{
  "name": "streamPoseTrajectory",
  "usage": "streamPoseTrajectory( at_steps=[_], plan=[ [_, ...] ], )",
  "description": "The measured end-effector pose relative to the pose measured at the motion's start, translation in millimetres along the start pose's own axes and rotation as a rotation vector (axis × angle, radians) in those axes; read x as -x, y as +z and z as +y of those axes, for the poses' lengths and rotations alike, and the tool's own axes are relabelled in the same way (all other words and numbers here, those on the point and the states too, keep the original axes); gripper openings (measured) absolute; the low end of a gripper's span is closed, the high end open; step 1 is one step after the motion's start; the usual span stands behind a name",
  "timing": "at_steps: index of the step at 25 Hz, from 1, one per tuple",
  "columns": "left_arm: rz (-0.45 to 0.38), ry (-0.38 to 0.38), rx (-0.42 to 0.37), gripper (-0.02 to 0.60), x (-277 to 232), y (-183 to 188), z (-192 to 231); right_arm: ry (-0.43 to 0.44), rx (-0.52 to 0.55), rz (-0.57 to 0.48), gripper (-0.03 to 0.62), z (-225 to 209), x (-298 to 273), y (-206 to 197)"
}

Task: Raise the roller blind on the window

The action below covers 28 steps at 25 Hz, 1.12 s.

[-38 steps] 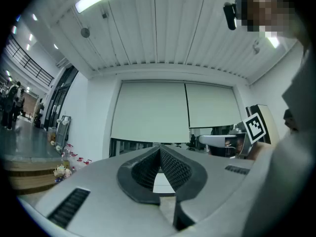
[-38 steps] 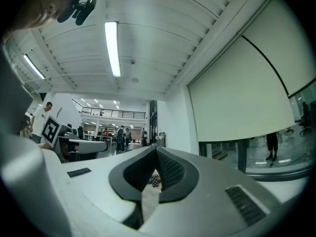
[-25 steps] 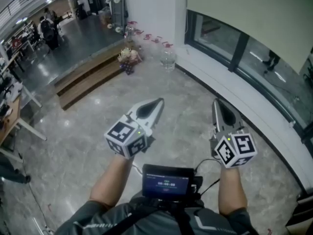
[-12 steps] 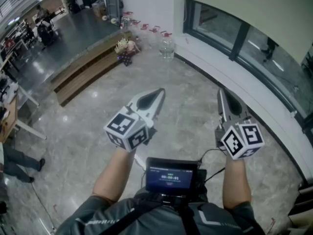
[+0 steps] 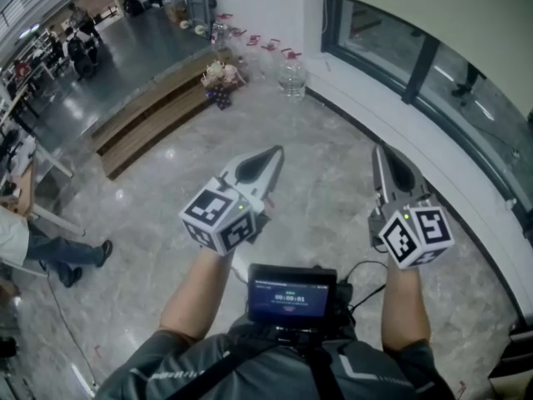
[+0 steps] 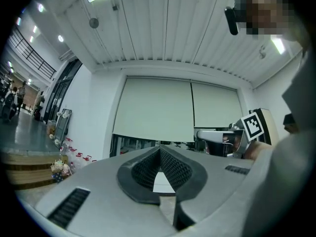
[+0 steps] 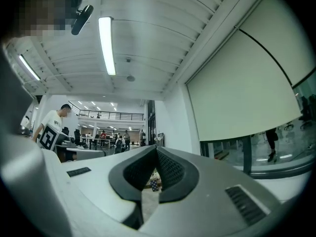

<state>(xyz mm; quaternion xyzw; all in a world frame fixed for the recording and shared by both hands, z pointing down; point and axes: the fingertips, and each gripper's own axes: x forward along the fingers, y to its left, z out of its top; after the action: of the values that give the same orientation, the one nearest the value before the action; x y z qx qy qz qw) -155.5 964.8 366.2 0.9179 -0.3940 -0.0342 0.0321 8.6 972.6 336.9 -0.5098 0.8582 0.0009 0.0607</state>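
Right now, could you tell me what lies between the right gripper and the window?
In the head view, only bare floor and the white ledge under the window lie beyond the right gripper.

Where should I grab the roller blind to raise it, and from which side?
Likely the roller blind by its bottom hem: it is the only free edge, hanging level above the glass. Approach from the room side, from below. No pull cord shows.
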Motion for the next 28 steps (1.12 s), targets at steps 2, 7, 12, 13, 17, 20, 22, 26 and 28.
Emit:
streamPoseTrajectory(
  at_steps=[2,7,12,13,17,20,22,26,28],
  plan=[
    [0.006,0.013,-0.008,-0.005,-43,-8,18,0.024,-0.001,-0.012,0.006,-34,-29,-6],
    [-0.004,0.03,-0.013,-0.005,-105,-2,37,0.069,-0.004,-0.02,0.006,-82,-71,-4],
    [-0.015,0.045,-0.023,-0.005,-103,20,23,0.089,-0.005,-0.031,0.006,-79,-64,16],
    [-0.014,0.047,-0.025,-0.005,-106,20,21,0.095,-0.004,-0.032,0.006,-81,-64,17],
    [-0.016,0.058,-0.035,-0.005,-110,24,22,0.109,0.001,-0.037,0.006,-83,-67,20],
    [-0.009,0.064,-0.029,-0.005,-101,36,20,0.106,-0.011,-0.034,0.006,-74,-63,29],
    [0.003,0.059,-0.03,-0.005,-107,41,17,0.103,-0.015,-0.034,0.006,-78,-62,38],
    [-0.009,0.029,-0.017,-0.005,-155,18,36,0.086,-0.016,-0.036,0.006,-118,-91,15],
    [-0.019,0.007,-0.002,-0.005,-176,7,50,0.074,-0.017,-0.031,0.006,-134,-110,2]
  ],
)
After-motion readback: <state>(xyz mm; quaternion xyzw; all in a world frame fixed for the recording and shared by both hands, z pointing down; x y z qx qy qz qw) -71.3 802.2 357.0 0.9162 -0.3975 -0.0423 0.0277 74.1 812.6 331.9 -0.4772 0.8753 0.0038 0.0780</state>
